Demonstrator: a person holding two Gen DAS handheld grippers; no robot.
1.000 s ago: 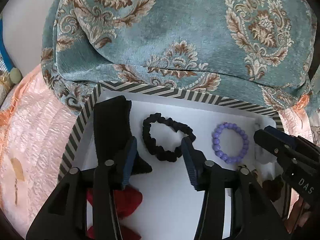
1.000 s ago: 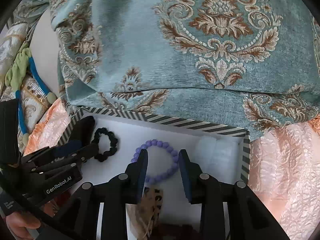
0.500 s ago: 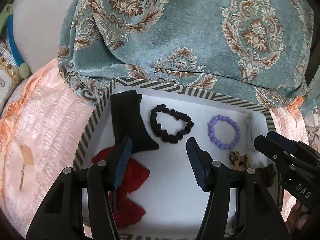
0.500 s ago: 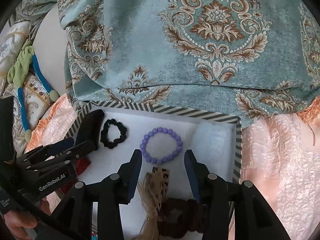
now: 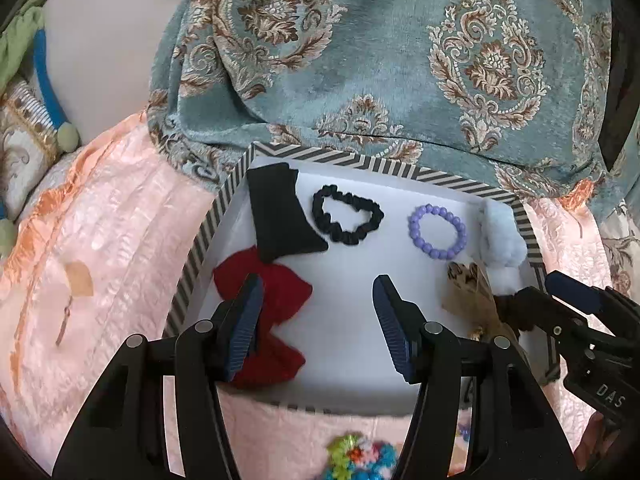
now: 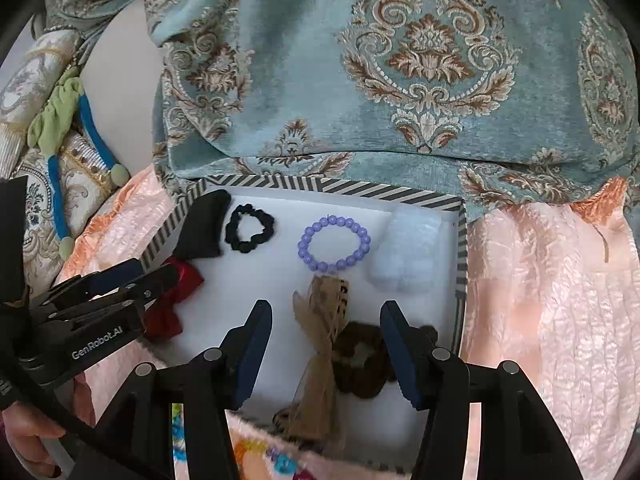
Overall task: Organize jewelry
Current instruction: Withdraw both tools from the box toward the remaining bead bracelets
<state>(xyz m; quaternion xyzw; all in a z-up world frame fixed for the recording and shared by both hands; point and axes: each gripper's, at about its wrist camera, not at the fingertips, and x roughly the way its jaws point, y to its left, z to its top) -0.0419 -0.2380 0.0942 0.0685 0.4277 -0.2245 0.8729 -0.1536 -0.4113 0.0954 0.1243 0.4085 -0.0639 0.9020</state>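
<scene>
A white tray with a striped rim (image 5: 360,162) (image 6: 360,189) lies on pink cloth. In it are a black scrunchie (image 5: 346,214) (image 6: 249,227), a purple bead bracelet (image 5: 437,231) (image 6: 334,244), a black bow (image 5: 280,212) (image 6: 202,226), a red bow (image 5: 272,316) (image 6: 176,300), a leopard-print bow (image 5: 472,294) (image 6: 322,344), a brown scrunchie (image 6: 360,364) and a pale blue fluffy piece (image 5: 500,240) (image 6: 408,256). My left gripper (image 5: 318,320) is open and empty above the tray's near part. My right gripper (image 6: 326,354) is open and empty over the leopard bow.
A teal patterned cushion (image 5: 380,60) (image 6: 400,60) rises behind the tray. Pink quilted cloth (image 5: 100,240) (image 6: 552,300) surrounds it. A colourful item (image 5: 360,460) lies at the near edge. Blue and green cords (image 6: 72,120) lie at far left.
Both grippers have pulled back and up from the tray, so more of it shows. Both have opened wider. The items in the tray have not moved.
</scene>
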